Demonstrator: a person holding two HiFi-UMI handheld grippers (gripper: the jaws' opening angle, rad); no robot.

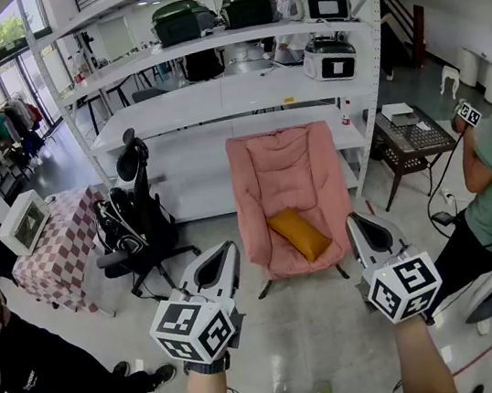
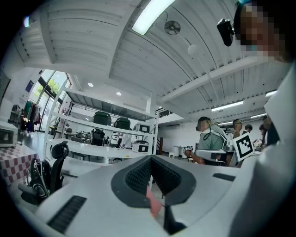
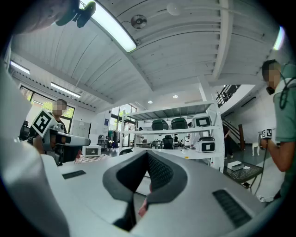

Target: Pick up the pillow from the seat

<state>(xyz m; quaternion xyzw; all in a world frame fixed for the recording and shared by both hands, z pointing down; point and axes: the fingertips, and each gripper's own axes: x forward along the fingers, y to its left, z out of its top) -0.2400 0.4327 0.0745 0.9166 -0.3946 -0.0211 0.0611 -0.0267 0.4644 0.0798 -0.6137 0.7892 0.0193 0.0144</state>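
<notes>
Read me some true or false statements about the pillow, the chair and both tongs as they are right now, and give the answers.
1. The pillow lies on the seat of the pink chair. True.
2. The right tongs grip the pillow. False: they are shut on nothing and held short of the chair.
3. In the head view, a black office chair stands left of the pink chair. True.
4. The left tongs gape wide open. False: their jaws are together, with nothing held.
</notes>
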